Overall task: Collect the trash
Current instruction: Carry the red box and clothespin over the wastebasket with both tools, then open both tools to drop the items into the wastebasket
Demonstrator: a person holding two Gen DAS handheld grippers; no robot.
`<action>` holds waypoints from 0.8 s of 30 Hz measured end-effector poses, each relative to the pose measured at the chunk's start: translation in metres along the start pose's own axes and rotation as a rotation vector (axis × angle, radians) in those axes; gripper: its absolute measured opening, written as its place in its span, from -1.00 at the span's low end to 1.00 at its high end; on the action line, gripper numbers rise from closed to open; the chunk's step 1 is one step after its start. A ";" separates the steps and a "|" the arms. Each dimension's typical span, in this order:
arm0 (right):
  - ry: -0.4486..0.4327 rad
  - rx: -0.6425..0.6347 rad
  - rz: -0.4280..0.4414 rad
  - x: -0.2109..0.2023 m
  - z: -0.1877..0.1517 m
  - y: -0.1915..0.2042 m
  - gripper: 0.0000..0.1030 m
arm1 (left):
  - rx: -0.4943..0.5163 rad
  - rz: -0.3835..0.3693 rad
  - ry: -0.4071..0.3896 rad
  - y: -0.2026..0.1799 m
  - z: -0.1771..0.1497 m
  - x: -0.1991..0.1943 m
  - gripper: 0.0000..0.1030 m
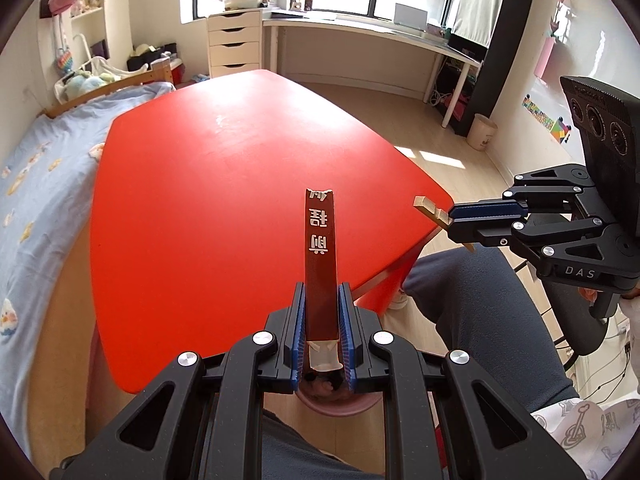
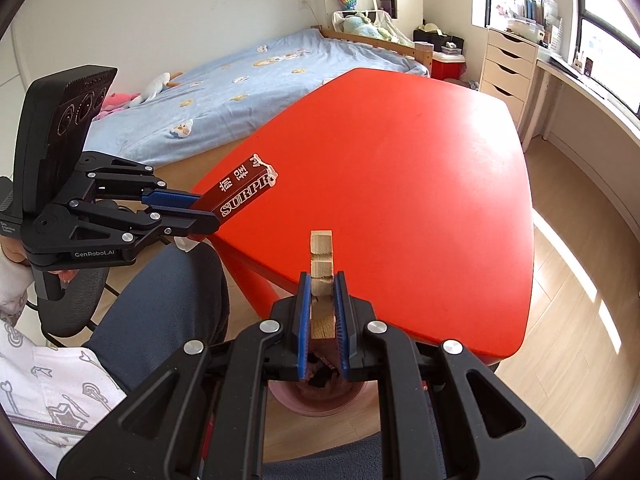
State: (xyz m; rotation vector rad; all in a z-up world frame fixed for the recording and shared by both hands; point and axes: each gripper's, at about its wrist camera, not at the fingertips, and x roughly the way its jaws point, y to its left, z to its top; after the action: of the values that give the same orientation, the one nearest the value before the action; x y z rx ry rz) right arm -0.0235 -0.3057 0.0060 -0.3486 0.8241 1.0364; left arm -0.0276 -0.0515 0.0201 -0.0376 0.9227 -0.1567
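My left gripper (image 1: pixel 321 292) is shut on a long dark red wrapper box (image 1: pixel 320 256) with white lettering, held over the near edge of the red table (image 1: pixel 200 184). It also shows in the right wrist view (image 2: pixel 240 194), in the left gripper (image 2: pixel 208 212). My right gripper (image 2: pixel 322 280) is shut on a pale wooden stick piece (image 2: pixel 321 260), also seen in the left wrist view (image 1: pixel 430 210) at the right gripper (image 1: pixel 450 218). A pink bin (image 2: pixel 316 398) with scraps sits below both grippers; it shows in the left wrist view (image 1: pixel 340 406) too.
A bed with a blue sheet (image 1: pixel 40 168) lies left of the table. A white drawer unit (image 1: pixel 234 44) and desk (image 1: pixel 360 32) stand under the window. A cream waste basket (image 1: pixel 482 132) stands on the floor at right. The person's legs (image 1: pixel 480 312) are beside the table.
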 end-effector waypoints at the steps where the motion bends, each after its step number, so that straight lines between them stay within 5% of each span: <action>1: 0.005 0.005 0.001 0.001 -0.003 0.001 -0.79 | 0.000 -0.004 0.005 -0.002 -0.003 0.000 -0.70; 24: 0.074 0.060 0.039 0.020 -0.040 0.012 -0.78 | 0.003 -0.075 0.078 -0.020 -0.038 0.013 -0.69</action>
State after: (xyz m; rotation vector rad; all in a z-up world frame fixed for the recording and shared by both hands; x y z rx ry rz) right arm -0.0464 -0.3123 -0.0339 -0.3225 0.9298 1.0381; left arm -0.0527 -0.0714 -0.0109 -0.0640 0.9990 -0.2300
